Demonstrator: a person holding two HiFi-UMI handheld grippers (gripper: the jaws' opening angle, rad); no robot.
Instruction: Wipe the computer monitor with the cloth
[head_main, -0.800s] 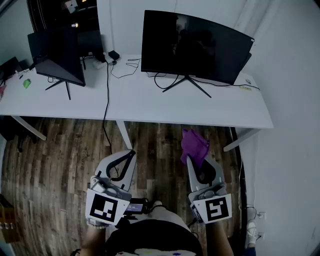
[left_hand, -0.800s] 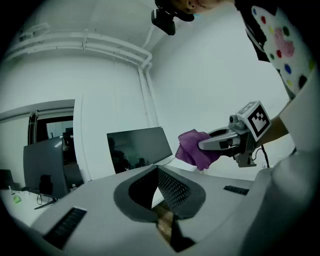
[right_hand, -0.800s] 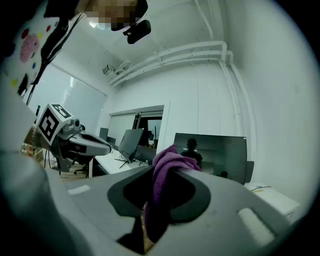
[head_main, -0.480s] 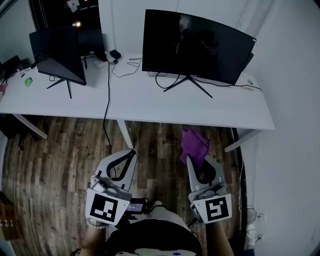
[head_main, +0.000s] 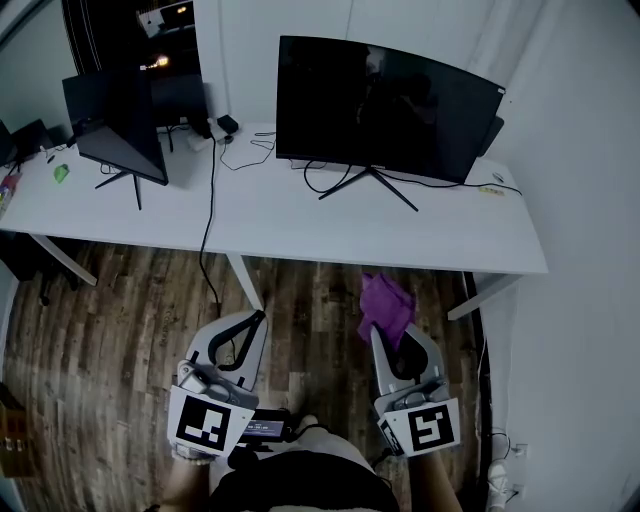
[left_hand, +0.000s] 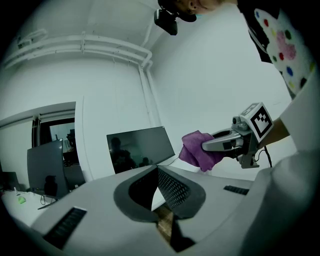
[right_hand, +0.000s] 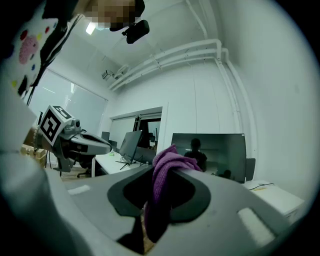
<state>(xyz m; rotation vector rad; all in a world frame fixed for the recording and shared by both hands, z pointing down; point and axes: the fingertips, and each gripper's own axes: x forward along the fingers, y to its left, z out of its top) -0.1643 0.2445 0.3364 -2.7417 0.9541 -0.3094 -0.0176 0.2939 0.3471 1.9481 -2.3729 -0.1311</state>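
A large dark curved monitor (head_main: 385, 105) stands on the white desk (head_main: 290, 215), right of centre; it also shows as the monitor (right_hand: 210, 152) ahead of my right gripper and as the monitor (left_hand: 137, 150) past my left gripper. My right gripper (head_main: 380, 330) is shut on a purple cloth (head_main: 385, 305), which bunches out past its tips; the cloth (right_hand: 167, 162) hangs between the jaws. My left gripper (head_main: 258, 320) is shut and holds nothing, low over the wood floor. Both grippers hang short of the desk's front edge.
A smaller dark monitor (head_main: 118, 125) stands at the desk's left end. Cables (head_main: 212, 200) run over the desk and down its front. A green item (head_main: 62, 173) lies far left. A white wall (head_main: 590, 250) closes the right side. Desk legs (head_main: 245, 280) stand ahead.
The view has shifted slightly closer to the desk; both grippers sit a little lower in the picture. The cloth stays in the right gripper.
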